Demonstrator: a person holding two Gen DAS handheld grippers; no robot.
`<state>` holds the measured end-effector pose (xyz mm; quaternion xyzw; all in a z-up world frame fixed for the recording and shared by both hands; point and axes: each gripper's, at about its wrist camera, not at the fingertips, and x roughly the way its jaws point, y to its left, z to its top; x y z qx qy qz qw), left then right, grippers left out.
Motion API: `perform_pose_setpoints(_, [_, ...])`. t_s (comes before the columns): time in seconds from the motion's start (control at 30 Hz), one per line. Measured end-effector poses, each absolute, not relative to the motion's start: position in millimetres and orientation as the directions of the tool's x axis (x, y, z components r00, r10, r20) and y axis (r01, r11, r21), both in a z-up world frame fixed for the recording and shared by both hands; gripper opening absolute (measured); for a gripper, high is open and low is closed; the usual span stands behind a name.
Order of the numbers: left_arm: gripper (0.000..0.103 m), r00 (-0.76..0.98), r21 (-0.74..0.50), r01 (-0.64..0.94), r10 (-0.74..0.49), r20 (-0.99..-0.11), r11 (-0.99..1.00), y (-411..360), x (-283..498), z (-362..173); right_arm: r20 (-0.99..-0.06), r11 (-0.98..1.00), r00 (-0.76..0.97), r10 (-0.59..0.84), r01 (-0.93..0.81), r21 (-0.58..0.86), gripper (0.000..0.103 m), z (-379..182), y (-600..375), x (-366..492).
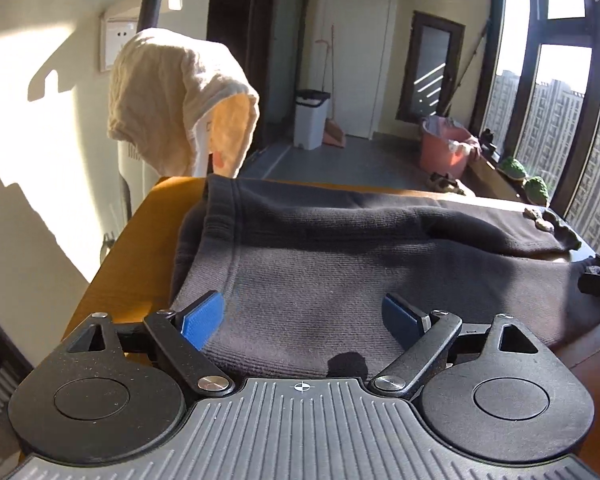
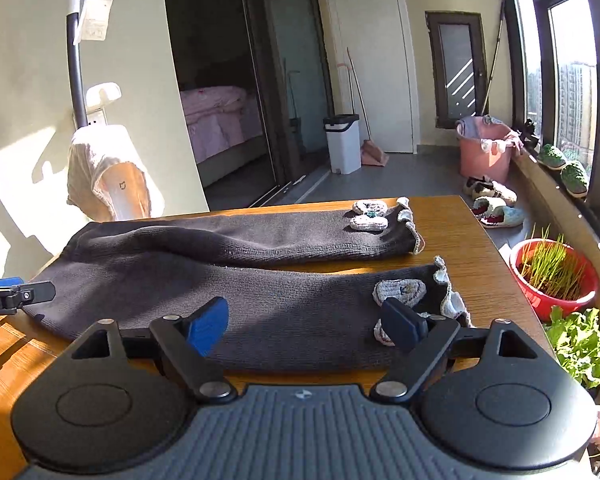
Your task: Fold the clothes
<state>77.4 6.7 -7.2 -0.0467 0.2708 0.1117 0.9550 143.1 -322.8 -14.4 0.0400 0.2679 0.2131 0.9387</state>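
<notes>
The letters "obot.AI" can be read in white on the black body of the left gripper, cut off by the left edge of the right wrist view. Print on a white hang tag is too small to be read.

The dark knit trousers cover most of the worktop, both legs lying flat and low, with a bare strip of wood between the leg ends. Bare wood also shows along the left edge and past the frilled cuffs. Small knitted patches sit on the legs near the cuffs. Beyond the right edge, a red plant pot and leafy greens stand close. A towel-draped appliance rises at the far left corner.
</notes>
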Motion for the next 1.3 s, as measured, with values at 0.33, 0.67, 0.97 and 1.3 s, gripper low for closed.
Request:
perform_pose_setpoints(0.33, [0.103,0.763,-0.083,-0.219,0.118,-0.635,0.972,-49.9,19.8,-9.2,-0.584,0.927,0.719,0.376,-0.283,0.247,0.103,-22.8,-311.9,76.7])
perform_pose_setpoints(0.67, [0.103,0.708,0.017,-0.226,0.177,-0.683,0.974,-63.1,26.9,-15.9,-0.66,0.979,0.725,0.198,-0.183,0.092,0.103,-25.1,-283.3,76.3])
perform_pose_setpoints(0.97, [0.103,0.712,0.016,-0.231,0.18,-0.679,0.973,-64.2,26.5,-15.7,-0.674,0.978,0.721,0.165,-0.208,0.017,0.103,-26.0,-274.8,75.7])
perform_pose_setpoints(1.3, [0.103,0.715,0.014,-0.234,0.182,-0.675,0.972,-64.8,25.2,-15.5,-0.674,0.978,0.72,0.166,-0.209,0.018,0.103,-26.0,-273.5,76.0])
